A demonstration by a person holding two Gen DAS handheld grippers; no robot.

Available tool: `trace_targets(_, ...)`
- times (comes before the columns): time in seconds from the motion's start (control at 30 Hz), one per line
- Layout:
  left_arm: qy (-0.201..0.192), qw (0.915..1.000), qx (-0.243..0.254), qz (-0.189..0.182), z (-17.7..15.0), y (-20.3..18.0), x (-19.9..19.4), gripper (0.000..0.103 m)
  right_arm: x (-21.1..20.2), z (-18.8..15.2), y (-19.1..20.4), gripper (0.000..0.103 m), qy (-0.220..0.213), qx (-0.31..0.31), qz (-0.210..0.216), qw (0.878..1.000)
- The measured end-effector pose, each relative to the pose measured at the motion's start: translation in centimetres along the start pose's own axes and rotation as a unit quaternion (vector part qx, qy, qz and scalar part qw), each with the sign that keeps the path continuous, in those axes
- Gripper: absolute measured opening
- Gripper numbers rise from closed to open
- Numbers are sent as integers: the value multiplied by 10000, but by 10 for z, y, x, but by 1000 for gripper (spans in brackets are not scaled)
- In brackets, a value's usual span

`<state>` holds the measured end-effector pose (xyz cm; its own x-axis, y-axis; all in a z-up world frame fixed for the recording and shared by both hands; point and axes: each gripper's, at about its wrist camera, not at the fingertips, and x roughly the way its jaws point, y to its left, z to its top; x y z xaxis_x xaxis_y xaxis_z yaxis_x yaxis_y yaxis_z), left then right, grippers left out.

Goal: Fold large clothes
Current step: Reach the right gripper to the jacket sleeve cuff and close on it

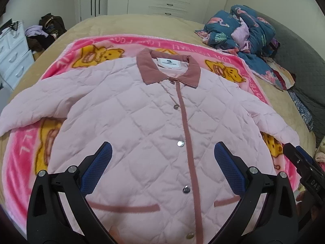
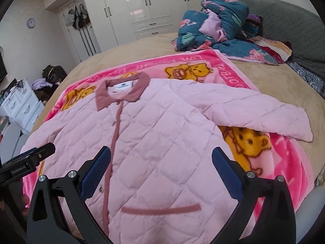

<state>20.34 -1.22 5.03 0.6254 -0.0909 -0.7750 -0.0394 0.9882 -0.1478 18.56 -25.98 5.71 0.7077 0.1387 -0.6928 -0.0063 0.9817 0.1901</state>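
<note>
**A:** Where is the garment, and how does it lie?

**B:** A pale pink quilted jacket [image 1: 154, 126] lies flat, front up and snapped shut, on a bright pink cartoon blanket [image 1: 26, 162] spread over a tan bed [image 1: 126, 24]. In the left wrist view it fills the middle of the frame. Its dusty-rose collar [image 1: 168, 69] is toward the top of the frame, its hem runs off the bottom edge under the camera. So the long axis runs from bottom to top of the frame, straight away from both tools.

**A:** And the sleeves?

**B:** They stretch outward. One sleeve [image 1: 30, 109] reaches the left edge of the left wrist view. The other sleeve [image 2: 264, 116] ends at the right of the right wrist view, its cuff resting on the blanket.

**A:** What are the tools doing?

**B:** The left gripper [image 1: 162, 162] sits at the bottom centre of its frame, jaws spread wide, holding nothing, above the lower front near the snaps. The right gripper [image 2: 161, 162] is likewise spread and empty, over the panel above a pocket trim [image 2: 160, 209]. Whether either touches the cloth, I cannot tell.

**A:** Which tool is nearer which sleeve?

**B:** By my reading, each is nearer the sleeve on its own side. A first fold likely means reaching outward, away from the centre placket [image 1: 186, 132], to bring a sleeve across the chest.
</note>
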Motion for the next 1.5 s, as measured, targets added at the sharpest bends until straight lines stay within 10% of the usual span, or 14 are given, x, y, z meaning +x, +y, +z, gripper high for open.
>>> trace_targets(0.7,391,9992,105,25,41,-48,90,94,60,34,-139,99,37,1450,-739,9867)
trace_targets(1.5,484,9980,199,366,61,-74,145,94,113,0,-347,99,28,4313,-1250,8935)
